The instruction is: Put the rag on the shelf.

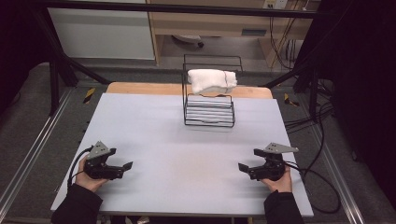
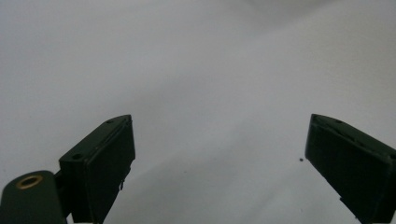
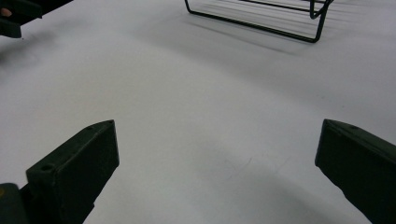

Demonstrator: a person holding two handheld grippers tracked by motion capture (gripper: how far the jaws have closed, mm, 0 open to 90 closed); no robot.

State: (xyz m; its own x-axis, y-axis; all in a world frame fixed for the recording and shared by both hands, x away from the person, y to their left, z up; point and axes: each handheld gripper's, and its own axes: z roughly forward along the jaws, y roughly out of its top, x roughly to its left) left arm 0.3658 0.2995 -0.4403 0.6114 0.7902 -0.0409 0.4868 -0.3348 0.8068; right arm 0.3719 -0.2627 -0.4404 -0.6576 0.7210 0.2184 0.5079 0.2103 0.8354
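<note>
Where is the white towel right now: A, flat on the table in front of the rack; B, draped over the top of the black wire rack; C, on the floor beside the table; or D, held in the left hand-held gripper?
B: the white towel lies folded over the top bar of the black wire rack, clear of the table, with both hand-held grippers far from it.

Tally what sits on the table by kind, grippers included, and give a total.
White folded cloth, lying on top of the rack: 1
Black wire rack, at the far middle of the table: 1
Handheld grippers, both with jaws apart and empty: 2, the left gripper and the right gripper
Total: 4
</note>
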